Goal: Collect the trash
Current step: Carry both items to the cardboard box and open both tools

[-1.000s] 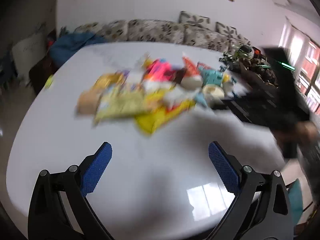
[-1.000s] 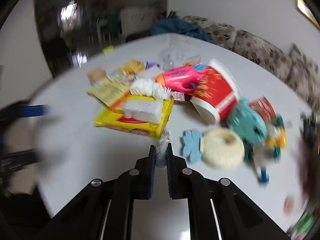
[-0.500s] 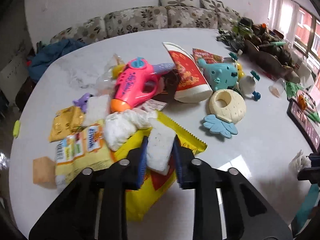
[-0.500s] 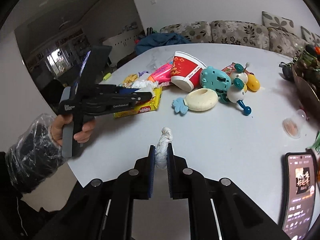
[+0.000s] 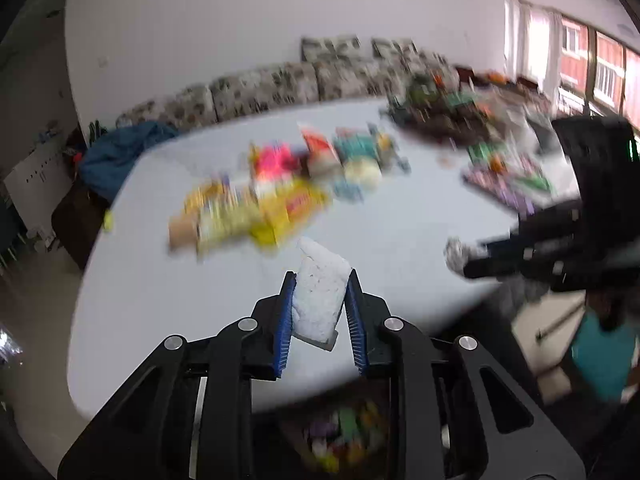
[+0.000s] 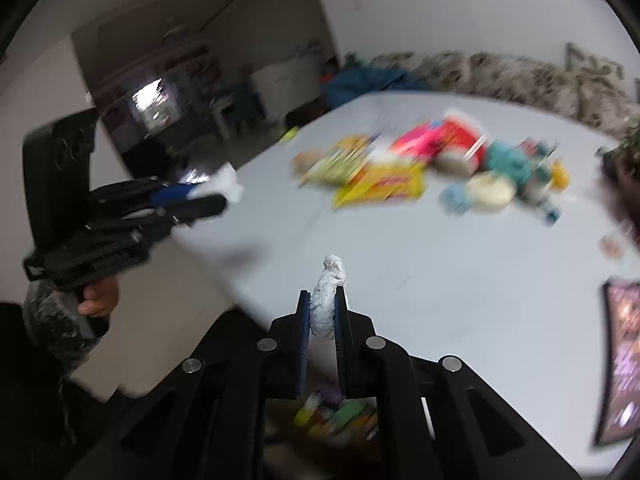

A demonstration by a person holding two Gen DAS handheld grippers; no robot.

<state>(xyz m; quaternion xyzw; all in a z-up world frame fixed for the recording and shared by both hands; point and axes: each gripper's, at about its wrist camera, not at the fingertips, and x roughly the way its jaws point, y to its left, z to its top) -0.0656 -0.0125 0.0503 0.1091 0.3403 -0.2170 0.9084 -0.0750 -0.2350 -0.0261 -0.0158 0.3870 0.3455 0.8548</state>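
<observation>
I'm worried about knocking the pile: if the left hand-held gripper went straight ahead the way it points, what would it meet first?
Probably the yellow snack bag, beyond the white sponge held by the left hand-held gripper; blur leaves height unclear.

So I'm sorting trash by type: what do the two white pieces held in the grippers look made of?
White block in the left gripper: probably foam or sponge, matte, with a grainy, pitted face and squared edges. White wad in the right gripper: likely tissue or thin paper, matte, twisted and creased.
</observation>
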